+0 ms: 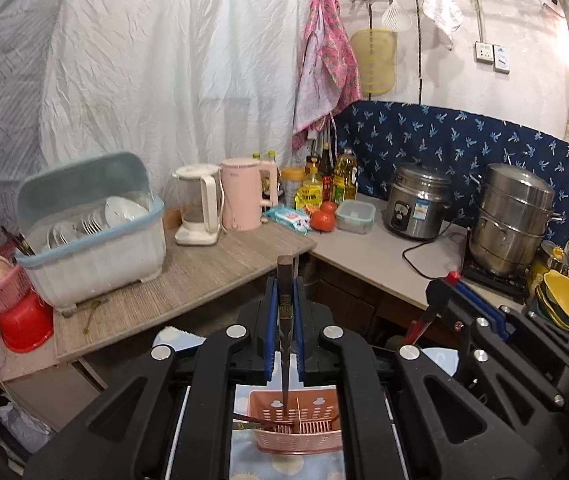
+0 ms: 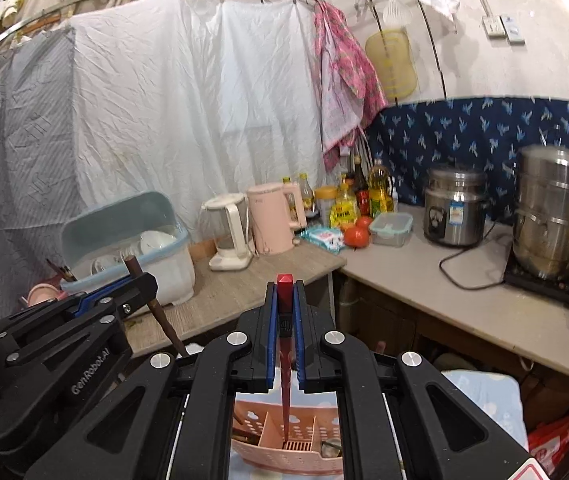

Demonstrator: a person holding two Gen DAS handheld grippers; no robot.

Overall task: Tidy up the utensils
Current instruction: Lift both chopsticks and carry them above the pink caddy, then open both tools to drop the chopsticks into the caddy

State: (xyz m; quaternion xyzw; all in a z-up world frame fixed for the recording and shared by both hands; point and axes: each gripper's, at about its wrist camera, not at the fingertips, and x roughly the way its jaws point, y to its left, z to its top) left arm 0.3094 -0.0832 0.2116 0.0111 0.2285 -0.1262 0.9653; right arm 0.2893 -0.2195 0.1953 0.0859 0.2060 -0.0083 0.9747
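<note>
In the left wrist view my left gripper is shut on a dark brown chopstick that stands upright, its tip down inside a pink slotted utensil basket. Other chopsticks lie in the basket's left compartment. To the right is my right gripper, holding a red chopstick. In the right wrist view my right gripper is shut on that red chopstick, whose tip points into the basket's middle compartment. My left gripper at the left holds the brown chopstick tilted.
The basket rests on a pale blue patterned cloth. Beyond is an L-shaped counter with a dish box, two kettles, bottles, tomatoes, a rice cooker and a steamer pot. Yellow bowls sit far right.
</note>
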